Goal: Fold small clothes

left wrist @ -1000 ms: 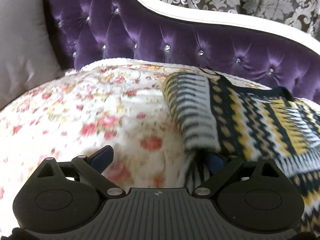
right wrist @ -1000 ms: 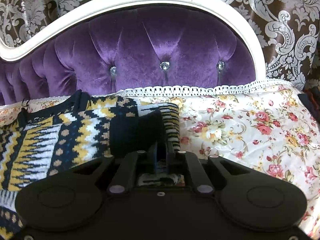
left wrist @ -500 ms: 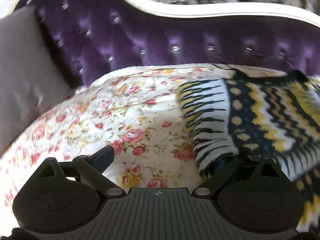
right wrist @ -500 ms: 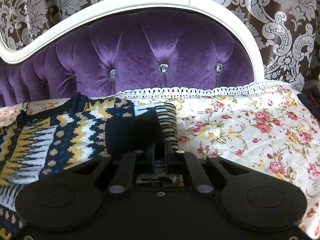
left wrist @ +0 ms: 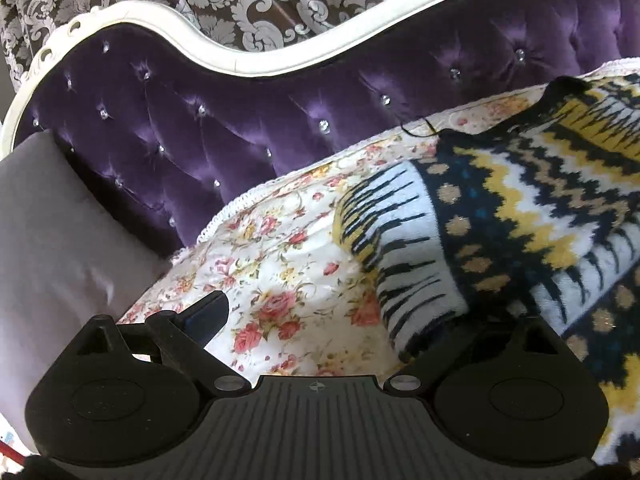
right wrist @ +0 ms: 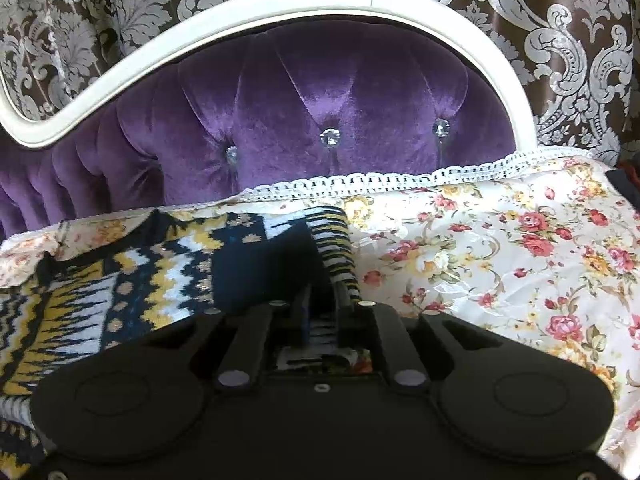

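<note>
A small knitted sweater (left wrist: 520,216) with navy, yellow and white zigzag bands lies on a floral sofa cover (left wrist: 280,256). In the left wrist view its sleeve (left wrist: 400,248) is folded inward at the sweater's left side. My left gripper (left wrist: 336,320) is open; its left finger (left wrist: 206,314) is over the cover and its right finger is hidden under the sleeve edge. In the right wrist view the sweater (right wrist: 120,280) lies to the left, and my right gripper (right wrist: 320,304) is shut on its right sleeve (right wrist: 332,252), held folded over the body.
A purple tufted sofa back (right wrist: 320,100) with a white frame (right wrist: 280,4) rises behind. A grey cushion (left wrist: 52,248) stands at the left end. The lace-edged floral cover (right wrist: 500,256) stretches to the right of the sweater. Patterned wallpaper is behind.
The left gripper has tilted and drawn back left, so more sofa back and wall show. The right gripper has held the sleeve and shifted only slightly.
</note>
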`<state>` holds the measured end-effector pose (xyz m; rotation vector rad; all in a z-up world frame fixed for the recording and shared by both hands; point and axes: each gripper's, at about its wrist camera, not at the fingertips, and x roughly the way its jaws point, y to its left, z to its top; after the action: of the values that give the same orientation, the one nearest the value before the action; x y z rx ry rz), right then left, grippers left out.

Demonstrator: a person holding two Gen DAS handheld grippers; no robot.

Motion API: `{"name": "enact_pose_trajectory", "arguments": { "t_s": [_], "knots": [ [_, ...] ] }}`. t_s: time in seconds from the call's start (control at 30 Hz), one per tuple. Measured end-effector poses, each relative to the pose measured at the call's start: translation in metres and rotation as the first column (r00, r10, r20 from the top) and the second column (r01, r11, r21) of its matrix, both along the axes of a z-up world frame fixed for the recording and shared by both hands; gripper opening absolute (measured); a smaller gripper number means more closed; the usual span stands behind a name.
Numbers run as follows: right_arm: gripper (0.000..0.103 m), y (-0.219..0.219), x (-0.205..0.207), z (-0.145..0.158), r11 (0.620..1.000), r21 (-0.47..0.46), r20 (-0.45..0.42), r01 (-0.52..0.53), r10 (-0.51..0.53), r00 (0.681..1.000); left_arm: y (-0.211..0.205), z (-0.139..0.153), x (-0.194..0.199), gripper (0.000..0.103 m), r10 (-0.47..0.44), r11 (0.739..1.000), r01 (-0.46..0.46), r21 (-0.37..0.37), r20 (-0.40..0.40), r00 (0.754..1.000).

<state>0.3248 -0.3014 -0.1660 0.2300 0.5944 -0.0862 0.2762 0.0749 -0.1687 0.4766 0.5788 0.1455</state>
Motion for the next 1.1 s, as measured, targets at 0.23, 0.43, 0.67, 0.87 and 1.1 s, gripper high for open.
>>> {"name": "enact_pose_trajectory", "arguments": {
  "t_s": [0.23, 0.43, 0.67, 0.87, 1.1],
  "knots": [
    [0.077, -0.011, -0.009, 0.017, 0.993, 0.065, 0.039, -0.095, 0.093, 0.995, 0.051, 0.013, -0.020, 0.096, -0.145, 0.944, 0.119, -0.309, -0.064, 0.987],
    [0.078, -0.018, 0.022, 0.015, 0.987, 0.109, -0.024, -0.119, 0.122, 0.992, 0.056, 0.016, -0.029, 0.096, -0.316, 0.906, 0.274, -0.323, -0.086, 0.945],
    [0.082, -0.015, 0.043, 0.002, 0.983, 0.102, -0.100, -0.153, 0.163, 0.981, 0.095, 0.033, -0.034, 0.097, -0.354, 0.795, 0.261, -0.548, -0.068, 0.933],
    [0.086, -0.018, 0.048, 0.002, 0.972, 0.149, -0.095, -0.180, 0.196, 0.976, 0.116, 0.035, 0.019, 0.097, -0.208, 0.507, 0.049, -0.861, -0.067, 0.976],
    [0.088, -0.025, 0.055, 0.001, 0.957, 0.212, -0.079, -0.200, 0.220, 0.972, 0.088, 0.008, 0.074, 0.096, -0.182, 0.527, -0.061, -0.848, -0.183, 0.966]
  ]
}}
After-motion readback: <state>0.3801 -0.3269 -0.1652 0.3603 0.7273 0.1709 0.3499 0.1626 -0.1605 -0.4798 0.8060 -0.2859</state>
